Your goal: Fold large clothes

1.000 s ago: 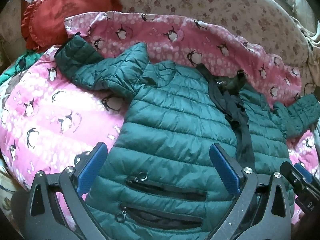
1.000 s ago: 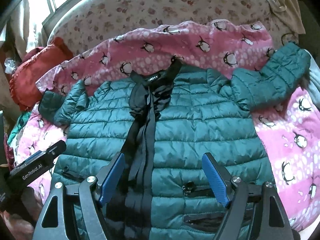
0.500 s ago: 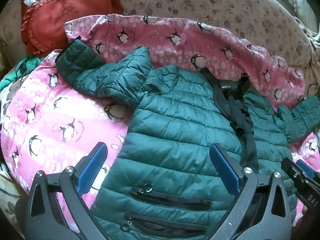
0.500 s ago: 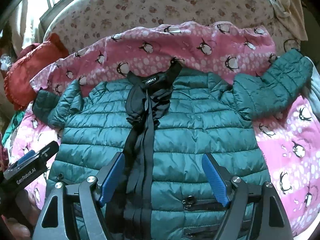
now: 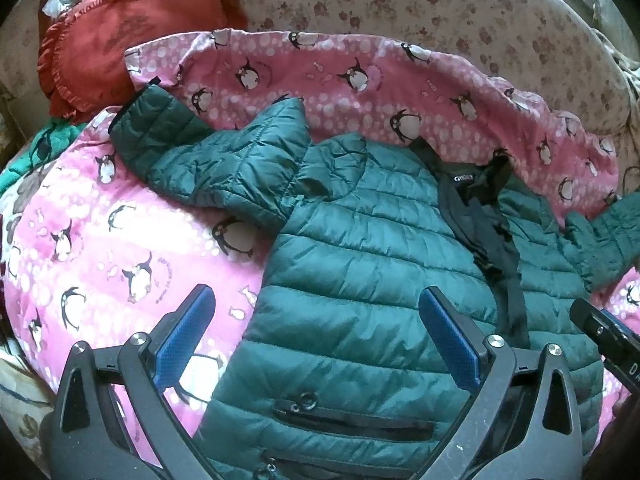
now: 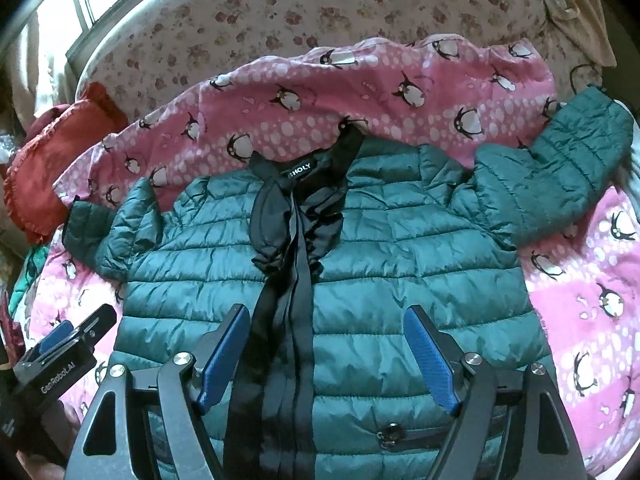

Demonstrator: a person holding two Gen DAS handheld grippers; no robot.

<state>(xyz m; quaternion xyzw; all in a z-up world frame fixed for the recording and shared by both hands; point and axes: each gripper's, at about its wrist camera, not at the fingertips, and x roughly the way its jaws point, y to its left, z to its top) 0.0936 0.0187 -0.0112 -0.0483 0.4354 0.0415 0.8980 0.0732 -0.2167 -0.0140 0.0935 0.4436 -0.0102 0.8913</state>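
A dark green quilted jacket (image 5: pixel 360 260) (image 6: pixel 400 260) lies front up and spread flat on a pink penguin blanket (image 5: pixel 100 240) (image 6: pixel 580 300). Its black zip band (image 6: pixel 296 260) runs down the middle from the collar. One sleeve (image 5: pixel 208 160) is bent out to the left, the other sleeve (image 6: pixel 560 168) out to the right. My left gripper (image 5: pixel 316 300) hovers open over the jacket's lower left panel, above a zipped pocket (image 5: pixel 352 420). Over the lower middle hangs my right gripper (image 6: pixel 326 316), open beside the zip band. Nothing is between either pair of fingers.
A red ruffled cushion (image 5: pixel 120 40) (image 6: pixel 52 160) sits at the back left. Floral upholstery (image 5: pixel 400 8) (image 6: pixel 280 20) rises behind the blanket. Green cloth (image 5: pixel 40 148) pokes out at the left edge. Each gripper's body shows at the other view's side edge.
Both grippers have moved a little forward over the jacket toward its collar, so the pockets sit lower in both views. Both have stayed open; the jacket has not moved.
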